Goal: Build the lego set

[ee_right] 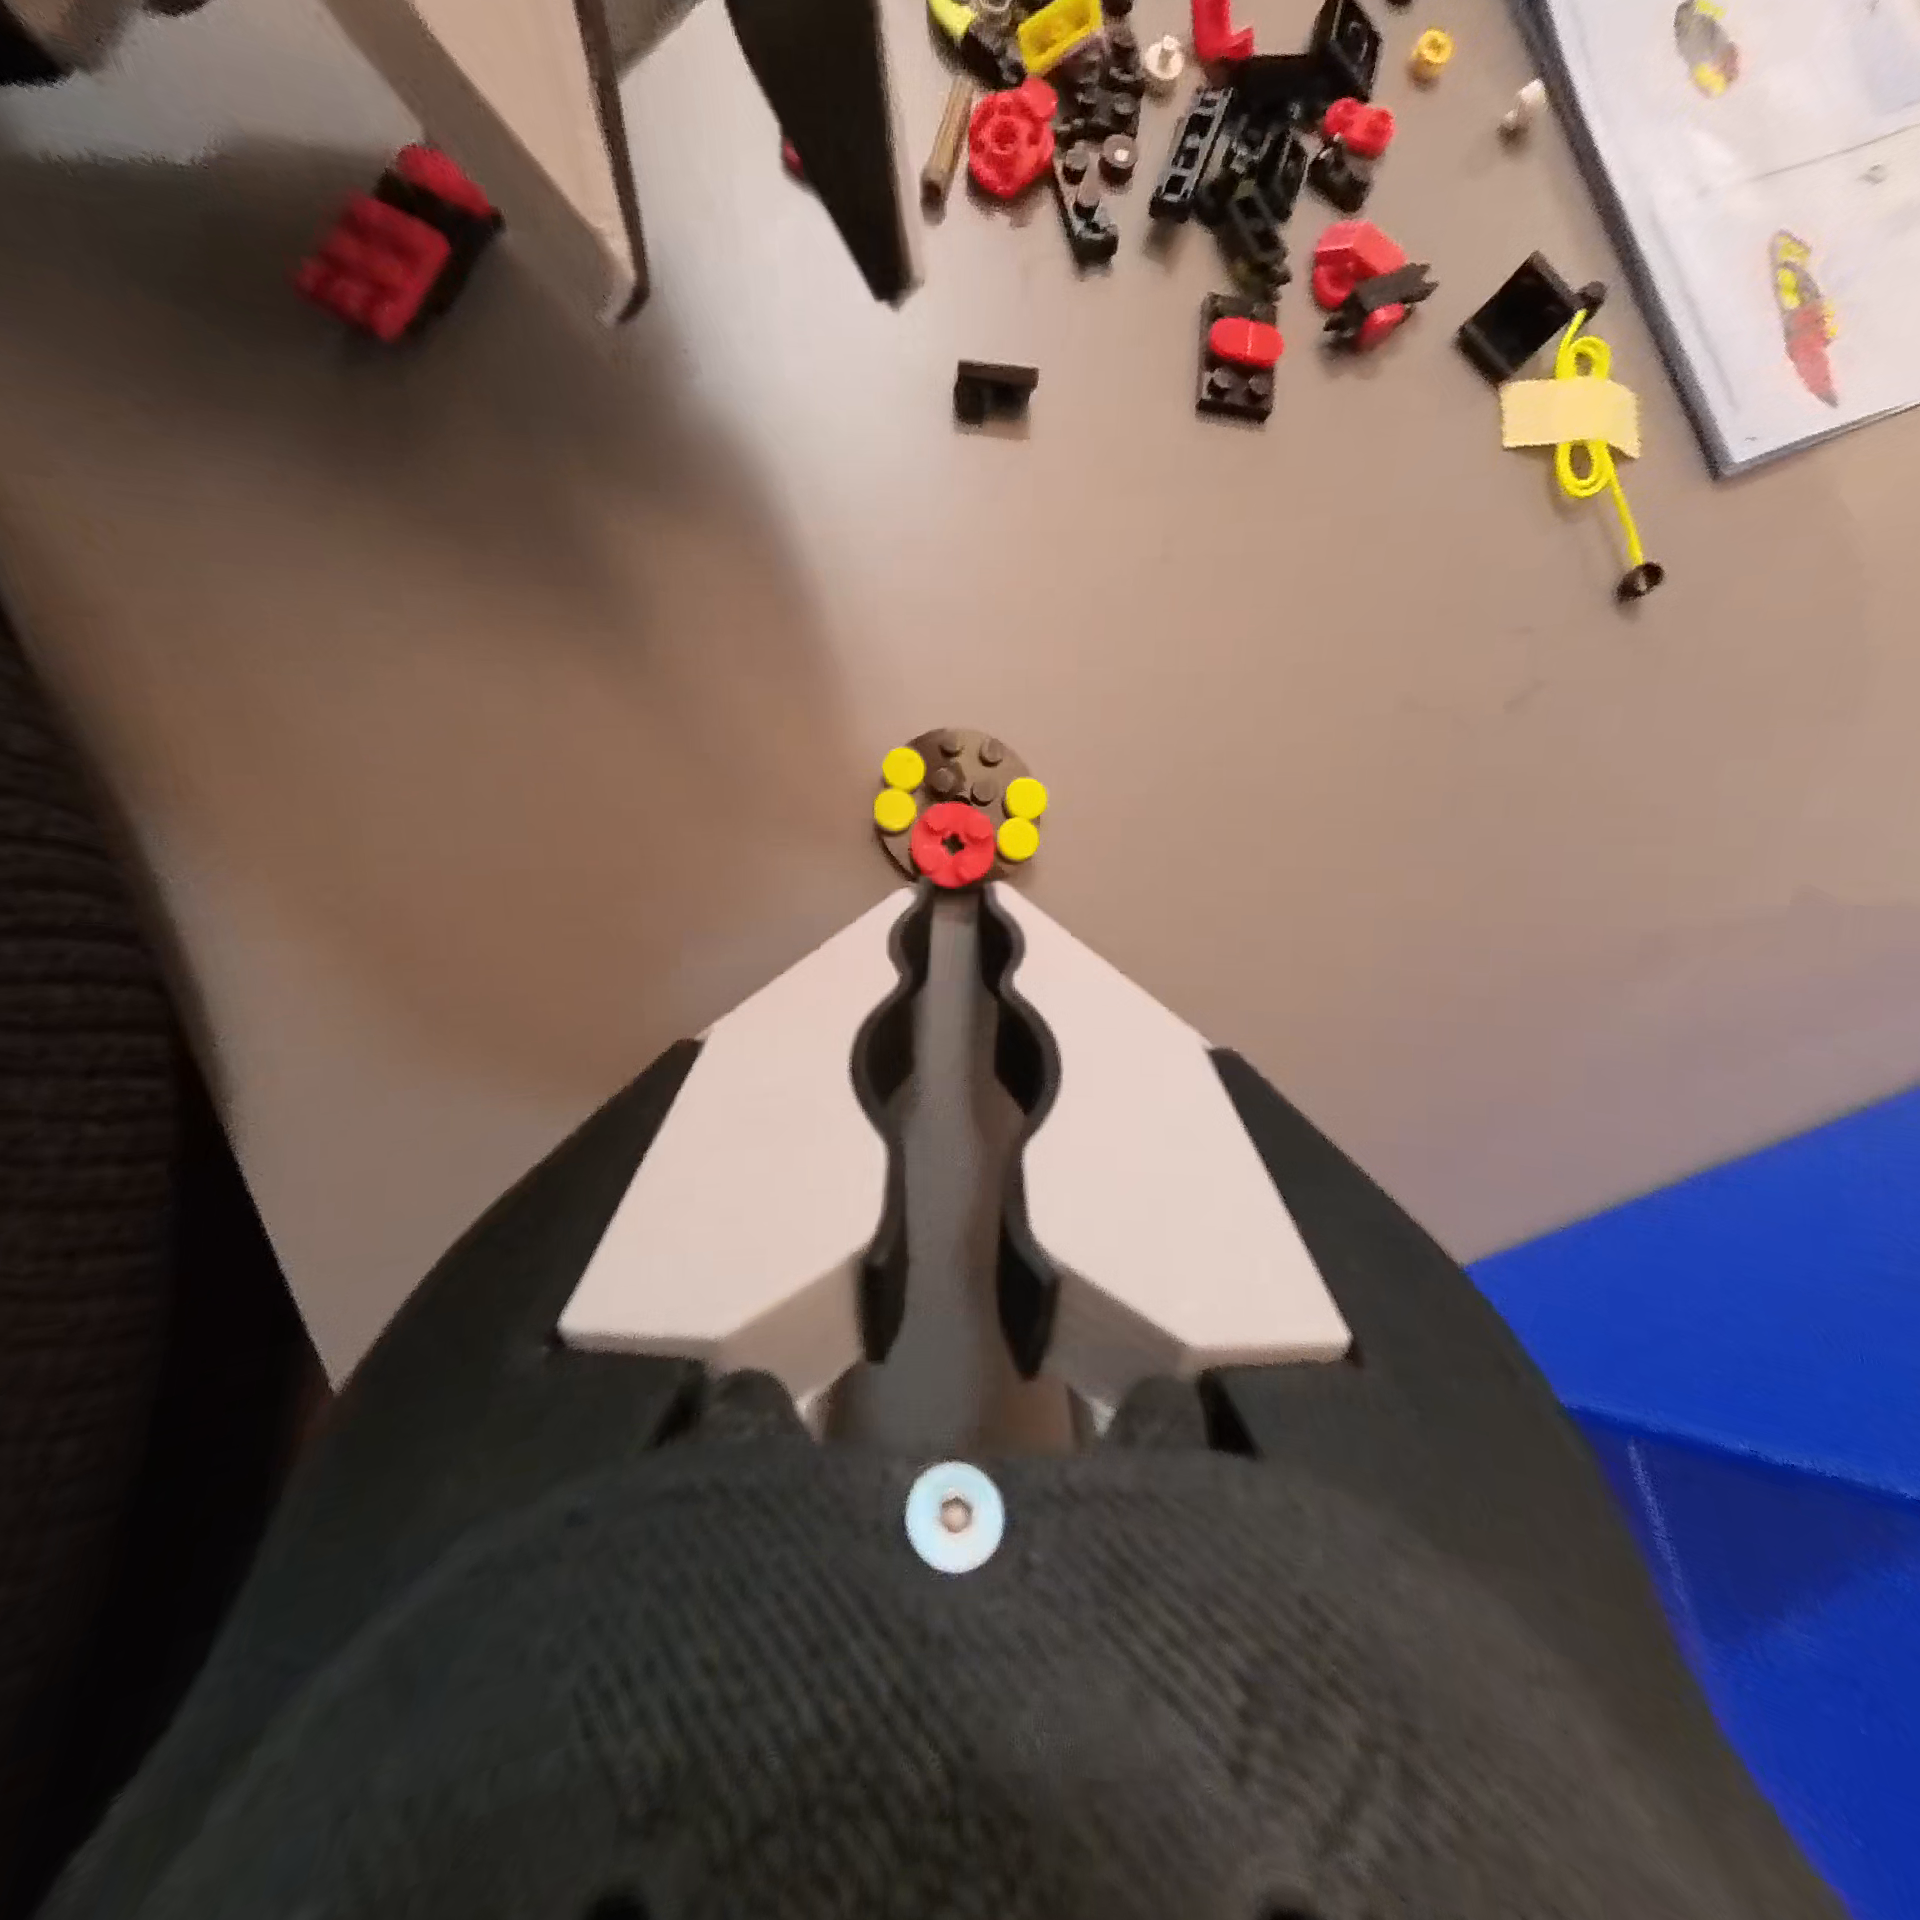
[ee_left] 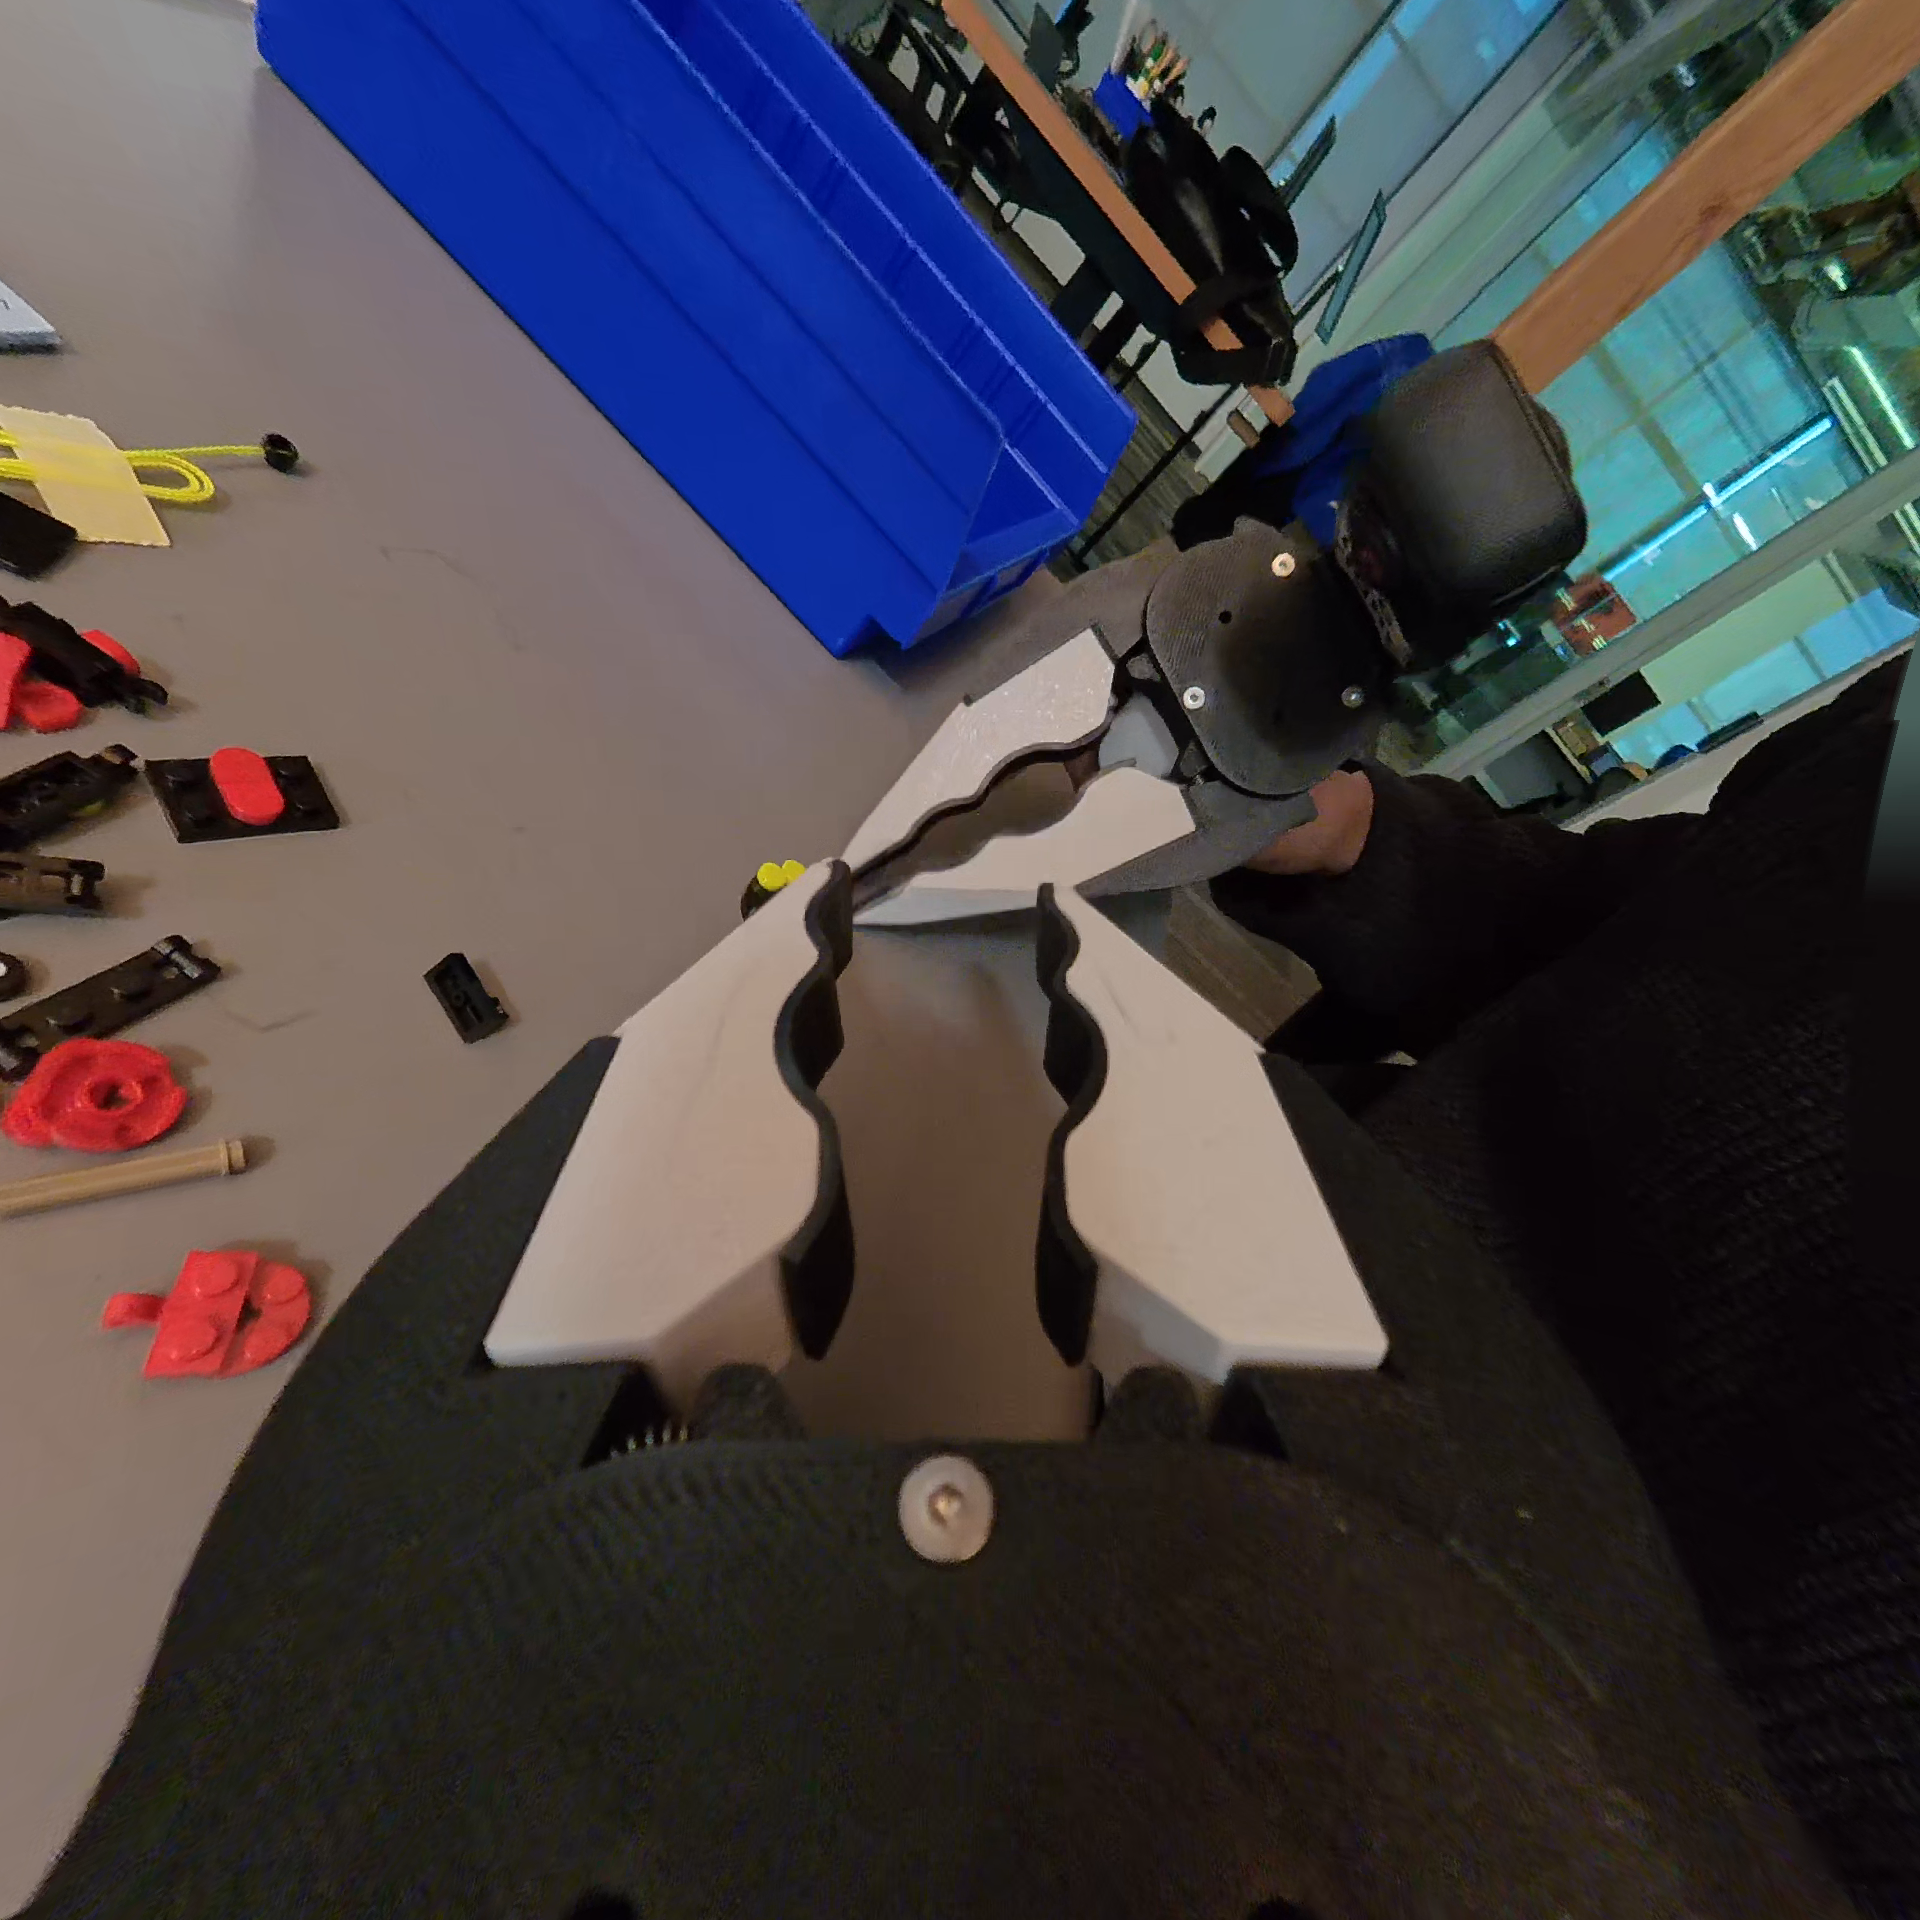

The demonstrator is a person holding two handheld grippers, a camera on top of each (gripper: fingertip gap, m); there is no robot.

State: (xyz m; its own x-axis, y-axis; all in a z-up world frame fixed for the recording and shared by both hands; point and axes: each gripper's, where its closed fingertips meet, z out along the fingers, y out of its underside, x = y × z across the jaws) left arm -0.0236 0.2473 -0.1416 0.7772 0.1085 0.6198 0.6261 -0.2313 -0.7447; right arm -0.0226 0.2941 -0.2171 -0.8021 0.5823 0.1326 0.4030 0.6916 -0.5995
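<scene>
My right gripper [ee_right: 954, 896] is shut on the near edge of a dark round plate [ee_right: 961, 764] that carries several yellow studs and a small red round plate [ee_right: 951, 844]. It holds the plate over the grey table [ee_right: 1247, 727]. In the left wrist view the right gripper [ee_left: 847, 883] lies just beyond my left fingertips, and only a yellow and black bit of the round plate [ee_left: 774, 881] shows. My left gripper [ee_left: 940, 899] is open and empty; it also shows at the top of the right wrist view [ee_right: 758, 301].
Loose black and red pieces [ee_right: 1195, 156] lie in a pile beside an instruction booklet [ee_right: 1766, 208] and a taped yellow string [ee_right: 1579, 436]. A red and black block [ee_right: 395, 249] and a small black piece [ee_right: 994, 390] lie apart. A blue bin [ee_left: 727, 312] stands along the table. The grippers' ends are close to 9 cm from one another.
</scene>
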